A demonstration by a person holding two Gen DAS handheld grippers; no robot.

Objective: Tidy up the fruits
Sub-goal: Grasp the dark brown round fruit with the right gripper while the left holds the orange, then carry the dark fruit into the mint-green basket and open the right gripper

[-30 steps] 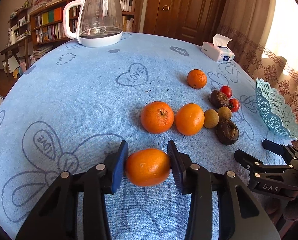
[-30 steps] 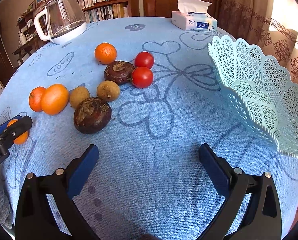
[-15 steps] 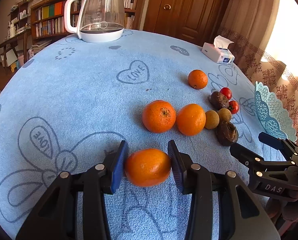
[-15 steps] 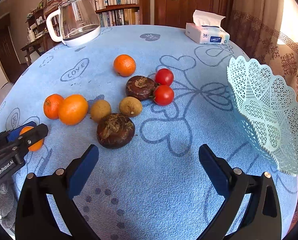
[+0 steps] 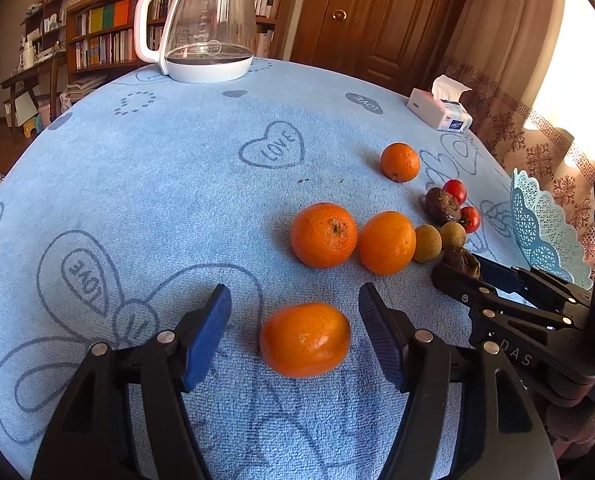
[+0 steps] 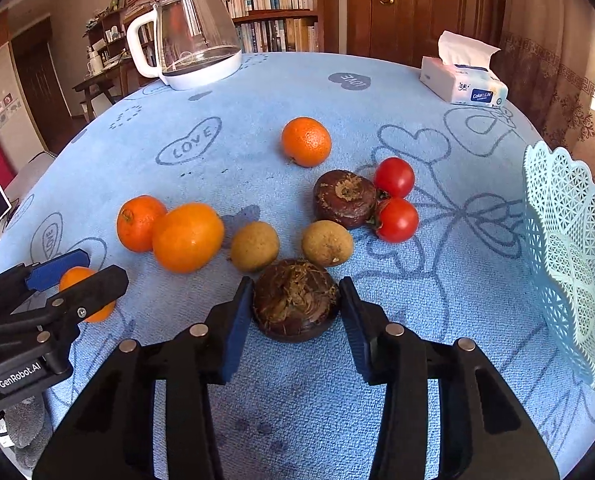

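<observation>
near orange (image 5: 305, 339): lies on the blue cloth (image 5: 177, 184) between the left jaws, long axis across the view from pad to pad, a small gap on each side.
left gripper (image 5: 295, 336): jaws have just been opening; they stand apart and the pads do not touch the orange. it points forward and down at the cloth.
dark fruit (image 6: 295, 300): sits on the cloth between the right jaws, rough fibrous top facing up and toward the camera, wider than tall.
right gripper (image 6: 296, 312): jaws have just been closing; both blue pads press on the sides of the dark fruit. it tilts down to the cloth; in the left view it comes in from the right edge.
other oranges: two (image 6: 141, 222) (image 6: 188, 236) touch each other left of the dark fruit, one more (image 6: 306, 141) stands alone farther back.
brown fruits: two small round ones (image 6: 254, 246) (image 6: 326, 243) just behind the dark fruit.
second dark fruit (image 6: 345, 198): behind them, stem scar up, touching two tomatoes (image 6: 394, 177) (image 6: 397, 220) at its right.
basket (image 6: 569, 248): pale lattice, at the right edge, tilted with its opening toward the fruits.
kettle (image 6: 193, 44): glass, at the far left of the cloth.
tissue box (image 6: 463, 82): at the far right of the cloth.
</observation>
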